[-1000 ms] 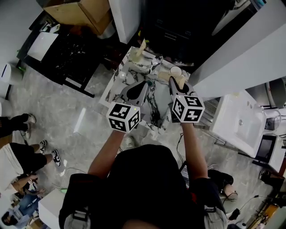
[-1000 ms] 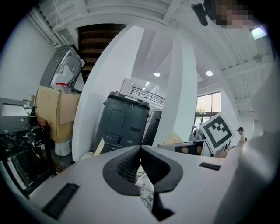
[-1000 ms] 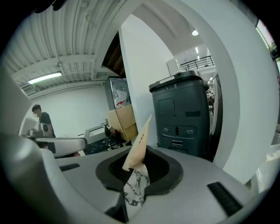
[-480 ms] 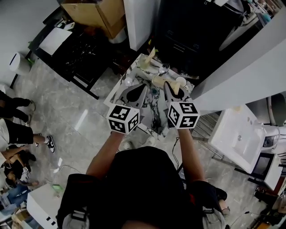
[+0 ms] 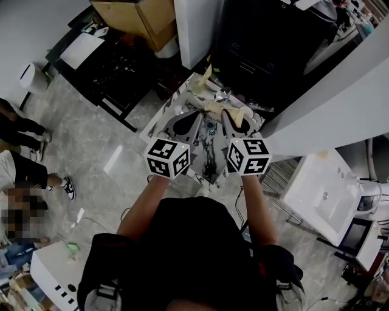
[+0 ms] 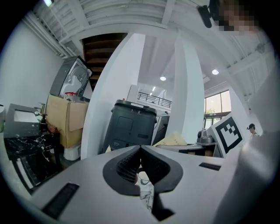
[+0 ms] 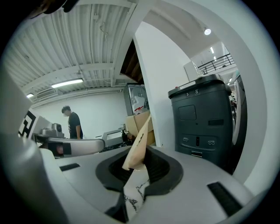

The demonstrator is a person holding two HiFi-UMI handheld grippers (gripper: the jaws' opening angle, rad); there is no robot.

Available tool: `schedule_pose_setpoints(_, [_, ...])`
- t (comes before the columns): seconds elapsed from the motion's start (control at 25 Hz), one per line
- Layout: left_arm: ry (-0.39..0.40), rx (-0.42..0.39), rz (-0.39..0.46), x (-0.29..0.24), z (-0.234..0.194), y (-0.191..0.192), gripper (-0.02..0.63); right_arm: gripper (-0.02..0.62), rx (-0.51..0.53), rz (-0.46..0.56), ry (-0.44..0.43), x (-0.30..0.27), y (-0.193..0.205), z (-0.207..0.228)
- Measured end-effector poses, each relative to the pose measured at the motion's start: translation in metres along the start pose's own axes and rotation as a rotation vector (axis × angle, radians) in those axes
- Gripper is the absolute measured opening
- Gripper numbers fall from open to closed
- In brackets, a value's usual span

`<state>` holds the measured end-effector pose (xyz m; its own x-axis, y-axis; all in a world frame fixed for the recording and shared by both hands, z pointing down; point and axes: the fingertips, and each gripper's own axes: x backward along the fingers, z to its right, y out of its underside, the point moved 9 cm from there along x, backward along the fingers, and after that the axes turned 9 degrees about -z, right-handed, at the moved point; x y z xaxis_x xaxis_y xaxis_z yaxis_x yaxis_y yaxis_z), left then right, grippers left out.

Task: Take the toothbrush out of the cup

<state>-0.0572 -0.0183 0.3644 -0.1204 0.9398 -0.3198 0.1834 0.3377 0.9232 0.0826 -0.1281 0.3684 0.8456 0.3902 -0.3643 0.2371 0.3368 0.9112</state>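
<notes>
Your right gripper (image 7: 136,169) is clamped on the toothbrush (image 7: 138,146), a flat, tapered beige strip that slants up from the ribbed black pads. In the head view it lies just beside the round white cup (image 5: 246,112), above the marble-veined tabletop (image 5: 210,157). Your left gripper (image 6: 141,152) has its jaws together on nothing, and both forearms reach forward side by side, the grippers near level.

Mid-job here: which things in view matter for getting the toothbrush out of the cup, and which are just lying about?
Job:
- toothbrush, clamped in the right tool
- white cup
- marble table
- left tool, shut and empty

Lying about:
- cardboard box
- dark grey machine
- white basin
- a person standing behind
</notes>
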Motion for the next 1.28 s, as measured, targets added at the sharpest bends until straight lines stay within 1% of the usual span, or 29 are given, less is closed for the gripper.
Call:
schedule_pose_setpoints(0.08, [0.002,0.012,0.003,-0.002,0.001,-0.001,0.009,0.072,-0.005,0.002,-0.007,-0.001,0.000,0.002])
schedule_pose_setpoints(0.24, [-0.008,0.000,0.001,-0.003,0.001,-0.003,0.009,0.072,-0.001,-0.007,-0.021,-0.004,0.000,0.001])
schedule_pose_setpoints(0.44, [-0.019,-0.002,0.001,0.001,-0.012,-0.004,0.009,0.072,-0.003,0.000,-0.028,-0.013,-0.001,-0.004])
schedule_pose_setpoints(0.56, [-0.013,0.004,0.004,0.003,-0.025,-0.005,0.009,0.072,-0.002,-0.003,-0.023,-0.023,-0.002,-0.009])
schedule_pose_setpoints(0.68, [0.011,0.008,0.010,0.002,-0.041,-0.007,0.009,0.072,-0.001,-0.011,-0.008,-0.037,-0.006,-0.014])
schedule_pose_setpoints(1.04, [0.069,-0.004,-0.016,-0.011,-0.099,-0.026,0.009,0.072,-0.027,-0.025,0.057,-0.084,-0.021,-0.026])
schedule_pose_setpoints(1.28, [0.140,-0.010,-0.038,-0.026,-0.130,-0.037,0.009,0.072,-0.046,-0.034,0.118,-0.107,-0.029,-0.028])
